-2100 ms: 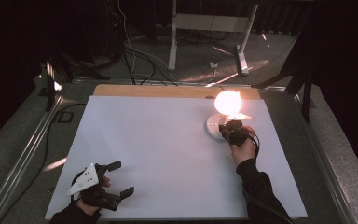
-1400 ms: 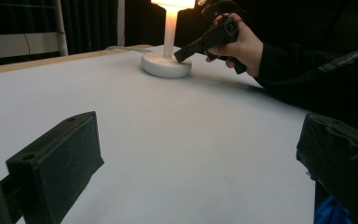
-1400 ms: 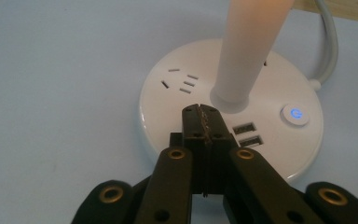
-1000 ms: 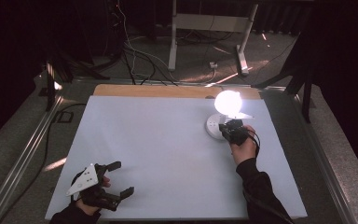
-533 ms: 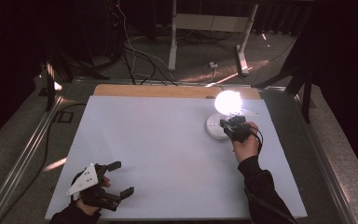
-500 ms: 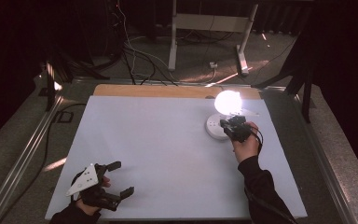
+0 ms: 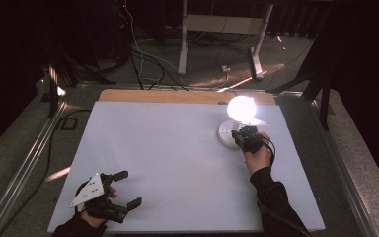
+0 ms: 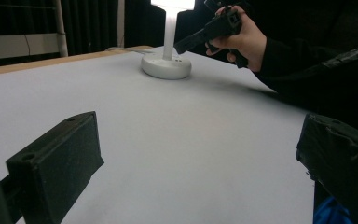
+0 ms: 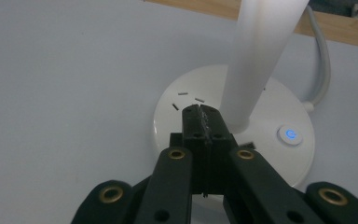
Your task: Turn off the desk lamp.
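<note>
1. The right gripper (image 9: 200, 109) was held clenched, jaws pressed together and empty, over the round base of a lit white desk lamp (image 7: 229, 132).
2. The left gripper (image 7: 124, 187) was kept spread wide, empty, near the white table's (image 7: 168, 148) front-left corner.

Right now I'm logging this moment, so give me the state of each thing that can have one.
Lamp: lit, standing upright on its base.
Power button: glowing blue.
Right gripper: shut, empty, tips over the base beside the stem.
Left gripper: open, empty, low over the sheet at its near left corner.
</note>
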`<state>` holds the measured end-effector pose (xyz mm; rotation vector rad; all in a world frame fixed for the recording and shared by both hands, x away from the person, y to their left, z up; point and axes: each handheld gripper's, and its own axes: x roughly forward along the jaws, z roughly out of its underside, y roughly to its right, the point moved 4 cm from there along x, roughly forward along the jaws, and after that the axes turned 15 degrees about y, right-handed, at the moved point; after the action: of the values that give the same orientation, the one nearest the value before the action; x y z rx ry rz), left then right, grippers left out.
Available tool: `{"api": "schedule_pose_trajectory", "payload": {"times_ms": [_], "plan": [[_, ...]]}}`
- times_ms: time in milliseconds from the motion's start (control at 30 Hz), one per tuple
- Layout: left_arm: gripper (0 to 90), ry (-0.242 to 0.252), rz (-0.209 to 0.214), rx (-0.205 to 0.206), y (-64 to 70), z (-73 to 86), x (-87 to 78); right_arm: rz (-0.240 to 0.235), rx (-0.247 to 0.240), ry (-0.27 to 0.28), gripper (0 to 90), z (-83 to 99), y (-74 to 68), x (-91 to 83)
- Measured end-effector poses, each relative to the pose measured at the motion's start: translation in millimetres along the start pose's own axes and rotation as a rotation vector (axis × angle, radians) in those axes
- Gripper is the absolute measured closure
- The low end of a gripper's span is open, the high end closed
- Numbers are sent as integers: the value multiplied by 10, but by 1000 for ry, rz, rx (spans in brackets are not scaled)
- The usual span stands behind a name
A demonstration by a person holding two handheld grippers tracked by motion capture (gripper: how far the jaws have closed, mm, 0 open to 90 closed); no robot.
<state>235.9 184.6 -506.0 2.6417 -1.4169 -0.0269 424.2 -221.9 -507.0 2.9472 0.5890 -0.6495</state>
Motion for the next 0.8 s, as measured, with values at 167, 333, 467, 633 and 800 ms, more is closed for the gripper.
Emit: {"api": "schedule_pose_trajectory", "payload": {"times_ms": [167,333,467,633,800], "plan": [[5,1,0,-2,-2,1,0,6,-2,-12,897,51,24,32],[5,0,1,-1,1,1,0,9,6,-24,898,94,43,49],[5,0,0,-3,-1,3,2,11,6,-34,897,140,43,76],[5,0,0,-2,-2,4,2,12,1,-35,897,146,47,82],[5,1,4,-3,7,6,5,14,-5,-26,898,163,41,74]]}}
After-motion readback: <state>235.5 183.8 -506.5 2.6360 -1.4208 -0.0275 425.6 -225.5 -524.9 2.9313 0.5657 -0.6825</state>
